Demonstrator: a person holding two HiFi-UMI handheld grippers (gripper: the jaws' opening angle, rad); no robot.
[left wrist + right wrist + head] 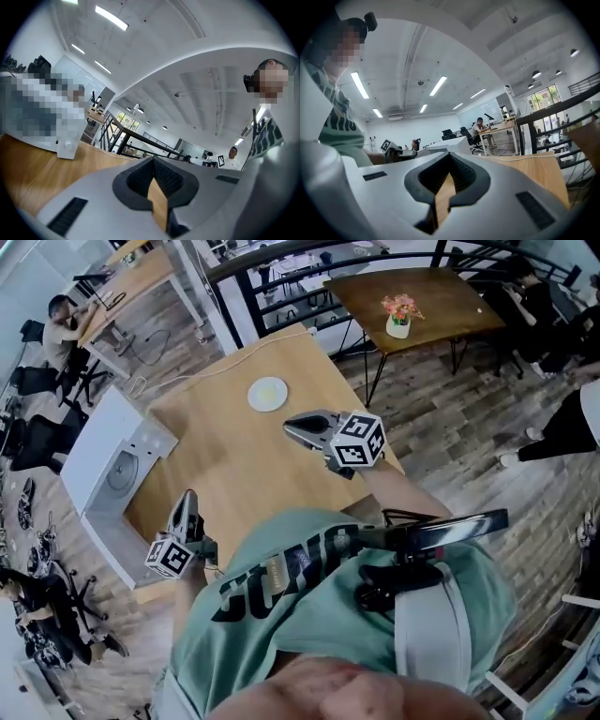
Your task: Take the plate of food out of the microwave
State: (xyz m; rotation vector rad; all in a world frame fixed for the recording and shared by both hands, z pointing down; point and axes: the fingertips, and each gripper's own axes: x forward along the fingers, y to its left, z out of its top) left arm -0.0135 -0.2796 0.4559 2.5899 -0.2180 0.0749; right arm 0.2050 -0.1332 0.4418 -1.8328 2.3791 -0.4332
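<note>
The plate (268, 394) lies flat on the bench (234, 465) towards its far edge. It is outside the microwave (94, 446), which is the white box along the bench's left edge. From my head view the plate is a pale, yellowish disc, and I cannot tell whether any food is on it.

My left gripper (190, 507) is at the near left corner of the bench, beside the microwave. Its jaws are together with nothing between them (152, 180). My right gripper (298, 427) hovers over the bench on the near side of the plate, near it but apart from it. It is closed and empty too (445, 180).

I judge the plate to be stiff, smooth and breakable, probably ceramic or glass. It looks fairly light, but it would slip easily between hard pads. If it carries food, I must keep it level so nothing slides off. The only place to take hold is the rim. I would open the jaws, pinch the lip on the side nearest me with one pad above and one below, and support the opposite edge with the other gripper. With the plate flat on the wood, getting a pad under the rim is the awkward part.
</note>
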